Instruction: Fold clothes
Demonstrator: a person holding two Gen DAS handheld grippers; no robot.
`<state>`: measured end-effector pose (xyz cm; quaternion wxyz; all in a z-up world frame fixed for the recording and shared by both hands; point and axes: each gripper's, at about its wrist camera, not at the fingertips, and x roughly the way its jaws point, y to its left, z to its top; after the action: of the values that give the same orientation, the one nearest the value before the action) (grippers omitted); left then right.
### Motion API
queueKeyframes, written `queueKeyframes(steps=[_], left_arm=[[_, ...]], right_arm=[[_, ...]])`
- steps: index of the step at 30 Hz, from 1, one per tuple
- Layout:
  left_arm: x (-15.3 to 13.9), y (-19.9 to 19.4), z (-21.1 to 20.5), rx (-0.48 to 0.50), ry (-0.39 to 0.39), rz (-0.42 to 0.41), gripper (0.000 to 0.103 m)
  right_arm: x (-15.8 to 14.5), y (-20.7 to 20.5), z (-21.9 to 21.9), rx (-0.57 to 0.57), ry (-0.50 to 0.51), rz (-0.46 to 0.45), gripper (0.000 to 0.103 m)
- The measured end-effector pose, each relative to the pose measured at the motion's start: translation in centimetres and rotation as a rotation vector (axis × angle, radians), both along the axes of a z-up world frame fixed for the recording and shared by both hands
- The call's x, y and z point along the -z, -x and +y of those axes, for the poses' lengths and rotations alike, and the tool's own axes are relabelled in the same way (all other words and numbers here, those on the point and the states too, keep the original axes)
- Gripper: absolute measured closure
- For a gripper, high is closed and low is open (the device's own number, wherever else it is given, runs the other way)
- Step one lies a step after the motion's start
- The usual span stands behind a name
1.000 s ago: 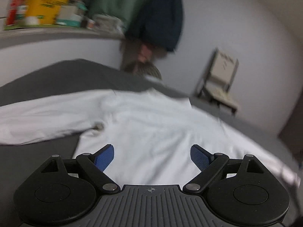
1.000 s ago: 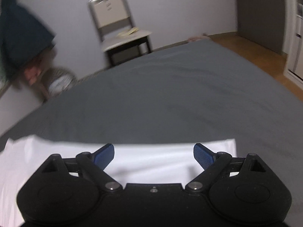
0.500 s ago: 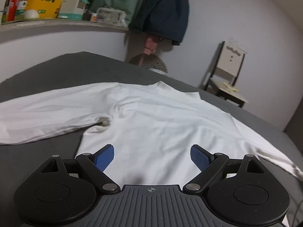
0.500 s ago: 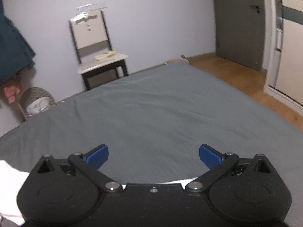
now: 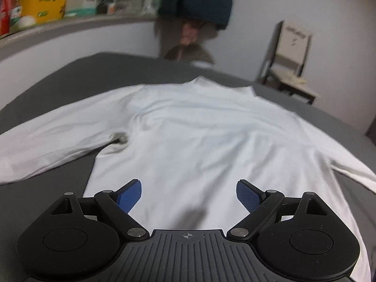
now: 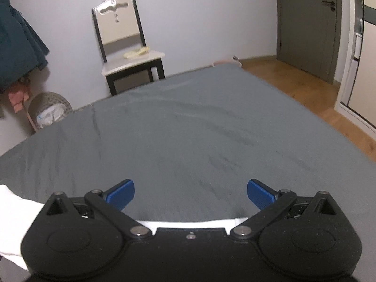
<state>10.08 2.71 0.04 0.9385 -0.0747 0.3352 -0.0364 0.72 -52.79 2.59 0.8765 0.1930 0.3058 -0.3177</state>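
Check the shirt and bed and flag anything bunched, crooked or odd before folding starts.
One small thing: the white shirt is bunched into a shadowed pucker at the armpit of the sleeve on the picture's left. Otherwise it lies flat on the grey bed. Both grippers are open, holding nothing.

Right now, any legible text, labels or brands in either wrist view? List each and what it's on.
"FULL" on the yellow box on the shelf; a second word follows but is too blurred to read.
Red package at the shelf's left end: print too blurred to read.
Pale teal packs beside the box: no readable text.
Right wrist view: nothing legible; the chair back has cut-out shapes, not lettering.
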Motion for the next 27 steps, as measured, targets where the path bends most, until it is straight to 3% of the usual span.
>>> queueKeyframes(steps=[4, 7, 10, 13, 19, 21, 23, 26, 27], left_arm=[[-0.4, 0.7, 0.2, -0.053, -0.065, -0.038, 0.012], [-0.6, 1.1, 0.4, -0.066, -0.105, -0.072, 0.012], [-0.8, 1.3, 1.1, -0.076, -0.066, -0.082, 0.012], [-0.7, 1.2, 2.1, -0.088, 0.001, -0.075, 0.012], [0.1, 0.8, 2.6, -0.089, 0.075, -0.049, 0.012], [0.2, 0.8, 2.5, -0.08, 0.074, -0.046, 0.012], [0.3, 0.8, 2.3, -0.069, 0.07, -0.045, 0.012], [0.3, 0.9, 2.2, -0.061, 0.066, -0.045, 0.012], [0.3, 0.9, 2.2, -0.059, 0.066, -0.045, 0.012]], right_arm=[[-0.2, 0.3, -1.3, 0.004, -0.01, -0.043, 0.0], [0.6, -0.3, -3.0, 0.047, -0.044, -0.023, 0.001], [1.5, -0.6, -4.7, 0.111, -0.095, 0.044, 0.017], [2.0, 0.4, -6.3, 0.136, -0.15, 0.043, 0.021], [2.6, 1.6, -7.0, 0.058, -0.232, 0.091, 0.04], [3.0, 1.4, -6.7, 0.032, -0.255, 0.112, 0.058], [3.4, 1.4, -6.1, 0.01, -0.244, 0.157, 0.069], [3.7, 0.6, -5.4, -0.015, -0.182, 0.172, 0.069], [3.8, 0.5, -5.3, -0.019, -0.172, 0.167, 0.076]])
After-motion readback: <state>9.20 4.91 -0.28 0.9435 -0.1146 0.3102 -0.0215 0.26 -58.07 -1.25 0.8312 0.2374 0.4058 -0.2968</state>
